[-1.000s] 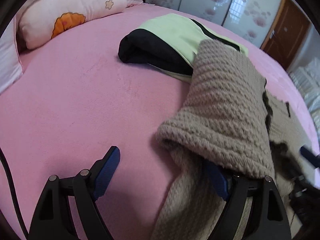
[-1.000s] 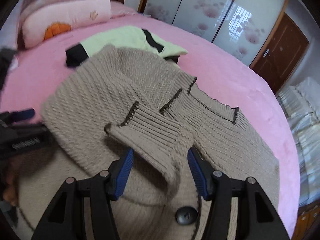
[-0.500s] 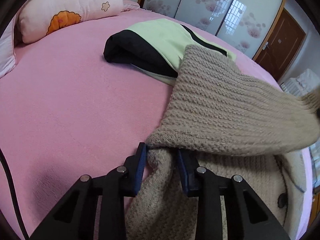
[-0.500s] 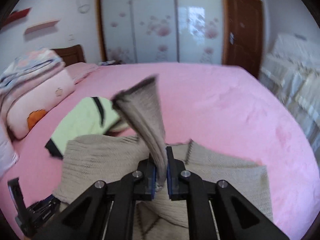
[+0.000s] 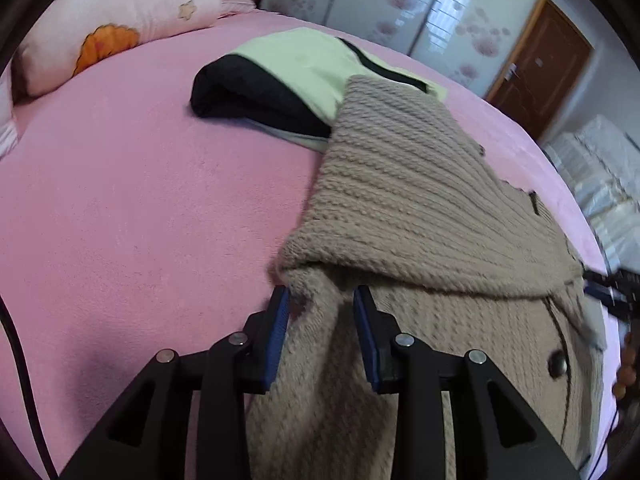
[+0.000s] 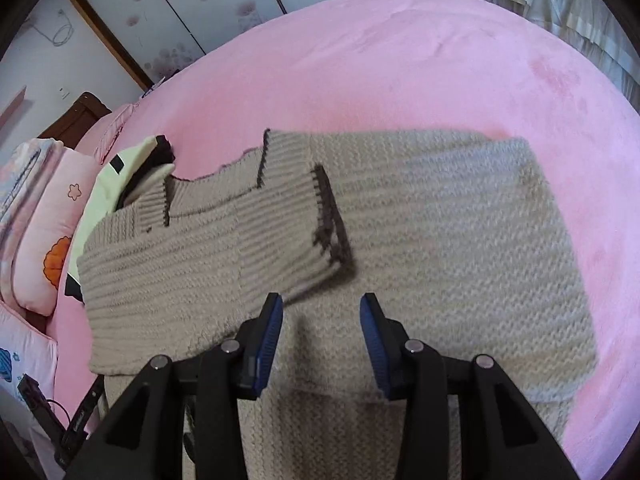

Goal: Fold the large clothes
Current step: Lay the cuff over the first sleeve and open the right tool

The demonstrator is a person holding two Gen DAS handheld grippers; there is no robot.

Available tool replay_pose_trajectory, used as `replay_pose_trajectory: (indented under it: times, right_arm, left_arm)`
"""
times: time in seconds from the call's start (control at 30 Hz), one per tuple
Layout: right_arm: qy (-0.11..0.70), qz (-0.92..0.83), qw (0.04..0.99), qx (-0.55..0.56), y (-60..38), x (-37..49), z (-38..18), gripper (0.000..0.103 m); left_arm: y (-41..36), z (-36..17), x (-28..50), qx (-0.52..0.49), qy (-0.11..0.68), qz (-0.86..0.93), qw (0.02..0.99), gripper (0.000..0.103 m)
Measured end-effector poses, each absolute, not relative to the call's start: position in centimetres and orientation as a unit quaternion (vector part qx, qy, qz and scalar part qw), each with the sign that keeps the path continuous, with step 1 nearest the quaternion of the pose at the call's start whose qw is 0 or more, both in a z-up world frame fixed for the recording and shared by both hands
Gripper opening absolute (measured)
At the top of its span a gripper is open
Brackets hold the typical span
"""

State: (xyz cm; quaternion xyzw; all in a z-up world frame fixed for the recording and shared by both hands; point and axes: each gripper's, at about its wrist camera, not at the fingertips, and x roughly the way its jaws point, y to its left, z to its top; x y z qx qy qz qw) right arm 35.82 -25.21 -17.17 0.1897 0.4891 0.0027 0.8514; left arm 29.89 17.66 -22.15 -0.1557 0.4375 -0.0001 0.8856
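Beige cardigan (image 6: 420,240): chunky rough knit. Pink bed cover (image 5: 120,208): matt plush fleece. Wardrobe doors (image 5: 400,12): glossy.

Bright daylight, fisheye warp, slight blur

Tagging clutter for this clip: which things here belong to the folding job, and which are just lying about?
Part of the job:
- beige knit cardigan, spread on the pink bed
- its sleeve, laid across the body
- left claw, open around a cardigan fold
- right claw, open

Lying about:
- green and black garment
- pink pillow
- wardrobe doors
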Motion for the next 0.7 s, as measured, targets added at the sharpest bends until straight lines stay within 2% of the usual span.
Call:
replay_pose_trajectory:
  times: [0.1,0.23,0.47,0.63,0.7]
  right_arm:
    - [0.486,0.003,0.853,0.191,-25.5,37.4,-16.6,0.041]
    - [0.495,-0.001,0.849,0.182,-25.7,40.3,-16.8,0.041]
    - [0.516,-0.004,0.838,0.180,-26.2,44.1,-18.1,0.041]
    - [0.517,-0.001,0.839,0.171,-25.9,45.2,-19.1,0.041]
    - [0.514,0.001,0.844,0.152,-25.4,45.4,-19.3,0.043]
  left_arm:
    - [17.5,-19.4,29.4,-0.142,0.428,-0.033,0.892,0.035]
    - [17.3,-16.3,31.7,-0.092,0.404,-0.032,0.910,0.066]
    - [17.4,-17.4,41.3,-0.051,0.446,-0.014,0.893,0.067]
    - [18.2,-20.8,46.0,-0.083,0.492,-0.010,0.867,0.067]
    - [18.1,-21.4,46.6,-0.105,0.501,-0.017,0.859,0.062]
